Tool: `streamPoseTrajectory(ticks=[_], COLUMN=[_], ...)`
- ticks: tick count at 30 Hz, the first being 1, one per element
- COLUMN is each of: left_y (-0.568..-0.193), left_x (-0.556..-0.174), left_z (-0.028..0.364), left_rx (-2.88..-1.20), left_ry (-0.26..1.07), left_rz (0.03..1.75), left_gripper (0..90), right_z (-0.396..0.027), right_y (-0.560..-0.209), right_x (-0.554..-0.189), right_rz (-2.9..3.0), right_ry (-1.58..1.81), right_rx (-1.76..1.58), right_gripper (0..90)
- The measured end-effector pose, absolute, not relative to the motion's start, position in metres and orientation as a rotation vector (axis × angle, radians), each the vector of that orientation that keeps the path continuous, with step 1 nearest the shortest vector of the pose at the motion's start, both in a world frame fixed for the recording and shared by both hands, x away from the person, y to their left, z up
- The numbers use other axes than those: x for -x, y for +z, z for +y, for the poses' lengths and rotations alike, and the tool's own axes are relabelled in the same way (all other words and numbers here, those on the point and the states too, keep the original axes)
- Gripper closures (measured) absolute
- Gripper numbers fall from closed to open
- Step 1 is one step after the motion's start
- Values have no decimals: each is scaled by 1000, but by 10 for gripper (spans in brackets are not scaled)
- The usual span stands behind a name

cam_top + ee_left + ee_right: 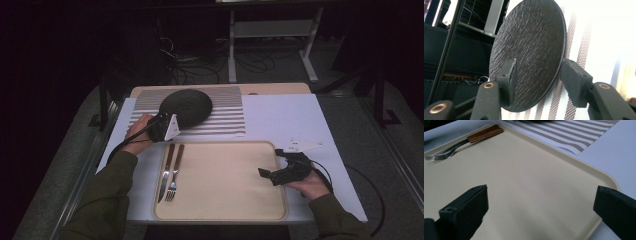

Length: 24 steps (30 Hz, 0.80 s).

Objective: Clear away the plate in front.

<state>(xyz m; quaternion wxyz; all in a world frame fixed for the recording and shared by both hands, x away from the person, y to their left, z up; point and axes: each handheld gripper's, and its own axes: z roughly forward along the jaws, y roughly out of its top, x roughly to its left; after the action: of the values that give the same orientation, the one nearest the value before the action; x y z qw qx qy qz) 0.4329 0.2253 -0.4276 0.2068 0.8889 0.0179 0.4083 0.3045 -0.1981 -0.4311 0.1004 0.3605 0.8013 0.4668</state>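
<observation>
On the striped mat [225,112] at the far side of the table [290,117] lies a round black plate [187,106]. The left gripper [172,125] is right at the plate's near edge, much nearer to it than the right gripper [267,173], which waits over the tray's right side, well apart from the plate.

In the left gripper view, the plate [530,47] stands tilted up between the two black jaws. One jaw sits against the plate's top face and the other is on the far side, by the rim. The jaws are about half open. I cannot tell for sure if both jaws press on the plate yet.

The beige tray [225,200] lies just in front of the mat, toward the person. So the plate has to come toward the person to land on the tray. A knife [166,170] and a fork [174,172] lie side by side on the tray's left part.

The right gripper [541,212] is wide open and holds nothing.
</observation>
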Motion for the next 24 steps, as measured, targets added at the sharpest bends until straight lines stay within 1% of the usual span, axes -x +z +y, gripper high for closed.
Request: streamPoseTrajectory(ticks=[2, 11, 24], left_y=[-428, -433, -444], left_x=[-433, -430, -430], left_z=[225, 223, 222], left_rx=[-2490, -2530, -2566], left_ry=[1139, 1156, 1197], left_rz=[31, -38, -95], left_gripper=[518, 603, 667], right_z=[-198, -198, -198], right_y=[-431, -431, -431], right_x=[-304, -305, -305], right_rz=[2367, 2368, 2368], right_ry=[1381, 1381, 1381], right_rx=[-1066, -1065, -1068], right_gripper=[0, 0, 0])
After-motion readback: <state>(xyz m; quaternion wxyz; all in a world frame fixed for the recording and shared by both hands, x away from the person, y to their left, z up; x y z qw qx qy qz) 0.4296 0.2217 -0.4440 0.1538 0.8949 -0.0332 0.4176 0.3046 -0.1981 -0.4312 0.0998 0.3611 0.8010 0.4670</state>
